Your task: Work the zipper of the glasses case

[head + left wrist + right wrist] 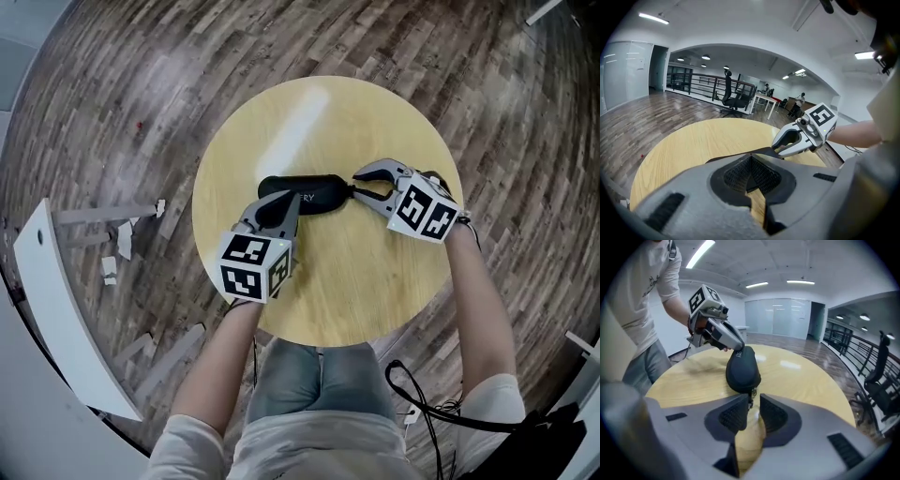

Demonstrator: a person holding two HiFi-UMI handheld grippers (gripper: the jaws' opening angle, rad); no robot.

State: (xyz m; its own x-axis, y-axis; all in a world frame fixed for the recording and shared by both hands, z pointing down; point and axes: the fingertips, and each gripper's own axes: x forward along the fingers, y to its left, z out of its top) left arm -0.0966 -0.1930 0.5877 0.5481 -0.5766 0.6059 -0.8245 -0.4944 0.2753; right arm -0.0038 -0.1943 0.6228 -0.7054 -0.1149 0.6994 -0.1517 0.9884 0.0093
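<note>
Glasses case (302, 195): left hand-held gripper (277, 208) clamps 9 o'clock end as anchor; right hand-held gripper (361, 187), jaws parted, straddles zipper pull (750, 397).

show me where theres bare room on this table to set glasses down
Free: the far half of the table, beyond the glasses case, and the strip between the case and the table's near edge. Crowded: the middle, with the left claw at the case's left end and the right claw at its zipper end.

Round pale wooden tabletop (356, 281) on a dark plank floor (141, 84); white board (56, 309) and white scraps (117, 248) at left; black cable (422, 394) on the floor; office chair (733, 96) by a railing (693, 79).
</note>
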